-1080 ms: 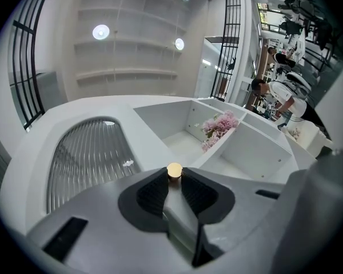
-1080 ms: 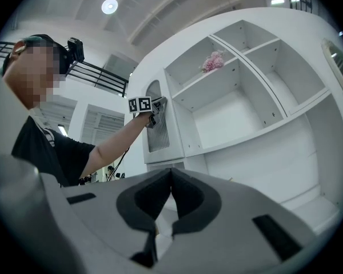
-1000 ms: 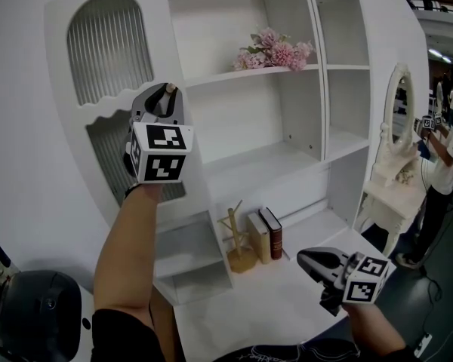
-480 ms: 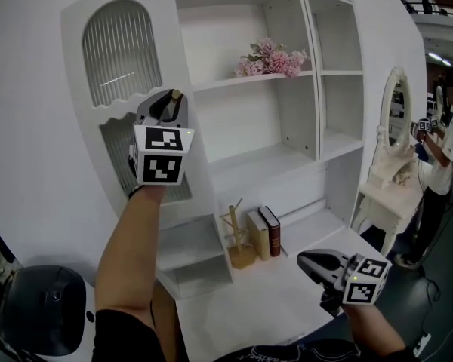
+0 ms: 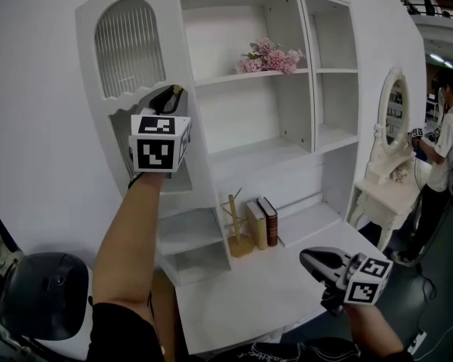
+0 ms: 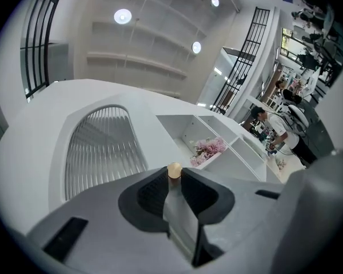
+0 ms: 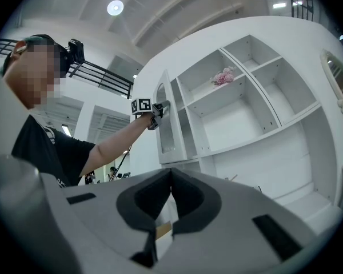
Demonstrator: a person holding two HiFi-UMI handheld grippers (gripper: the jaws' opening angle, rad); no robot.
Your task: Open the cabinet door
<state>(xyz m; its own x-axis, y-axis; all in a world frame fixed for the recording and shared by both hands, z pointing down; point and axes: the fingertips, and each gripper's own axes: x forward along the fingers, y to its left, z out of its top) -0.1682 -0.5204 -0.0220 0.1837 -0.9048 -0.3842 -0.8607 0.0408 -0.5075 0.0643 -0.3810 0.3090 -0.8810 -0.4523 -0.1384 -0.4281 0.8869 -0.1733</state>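
The white cabinet door (image 5: 140, 127), with an arched ribbed-glass pane (image 5: 128, 47), stands swung out from the shelf unit. My left gripper (image 5: 171, 93) is raised at the door's free edge and is shut on the small wooden knob (image 5: 177, 89). In the left gripper view the knob (image 6: 174, 169) sits pinched between the dark pads (image 6: 154, 190), with the ribbed pane (image 6: 100, 147) behind it. My right gripper (image 5: 305, 258) hovers low at the right over the white desk top (image 5: 249, 300), shut and empty. The right gripper view shows its pads (image 7: 186, 196) meeting, and the door (image 7: 167, 121) far off.
Pink flowers (image 5: 270, 55) lie on an upper shelf. Two books (image 5: 264, 221) and a small wooden stand (image 5: 238, 236) are in the lower bay. A white vanity with an oval mirror (image 5: 392, 119) and a person (image 5: 445, 149) are at the right. A black round object (image 5: 45, 292) sits lower left.
The door has swung further out from the shelves, with my left gripper on the knob rolling as it goes. The right gripper has barely shifted in the view.
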